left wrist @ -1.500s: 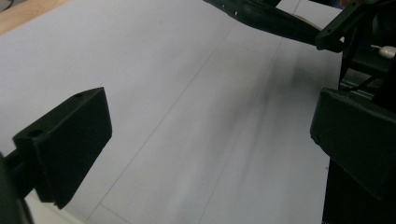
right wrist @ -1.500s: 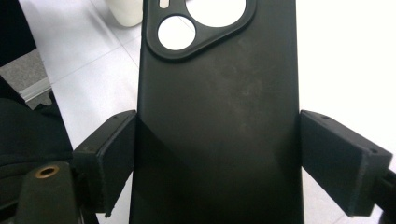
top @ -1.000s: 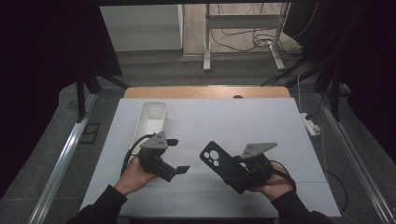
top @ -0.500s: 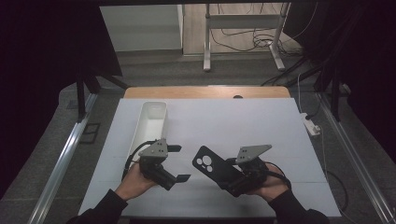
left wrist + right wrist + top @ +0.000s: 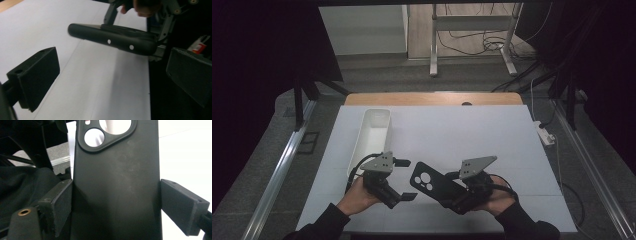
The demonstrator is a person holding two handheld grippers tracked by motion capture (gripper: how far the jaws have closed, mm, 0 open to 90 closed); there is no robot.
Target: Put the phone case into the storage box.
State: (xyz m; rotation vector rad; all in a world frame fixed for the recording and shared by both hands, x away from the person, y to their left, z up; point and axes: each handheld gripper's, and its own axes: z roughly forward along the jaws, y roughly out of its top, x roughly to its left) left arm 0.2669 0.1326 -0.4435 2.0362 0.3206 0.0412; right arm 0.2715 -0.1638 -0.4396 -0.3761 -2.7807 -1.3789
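Observation:
A black phone case (image 5: 430,182) with a camera cutout is held just above the white table, its cutout end pointing left. My right gripper (image 5: 453,196) is shut on it, a pad pressing each long edge of the case (image 5: 115,182). My left gripper (image 5: 406,179) is open, its jaws wide apart and facing the case's free end. In the left gripper view the case (image 5: 112,40) hangs edge-on a little beyond my two pads (image 5: 37,77), touching neither.
A long white tray (image 5: 374,131) stands on the table's left side, just behind my left hand. The white tabletop (image 5: 472,135) stretches back to a wooden edge. A white power strip (image 5: 546,134) lies off the right edge.
My right gripper has brought the phone case a little to the left, closer to the left gripper's open jaws. The left gripper has barely moved.

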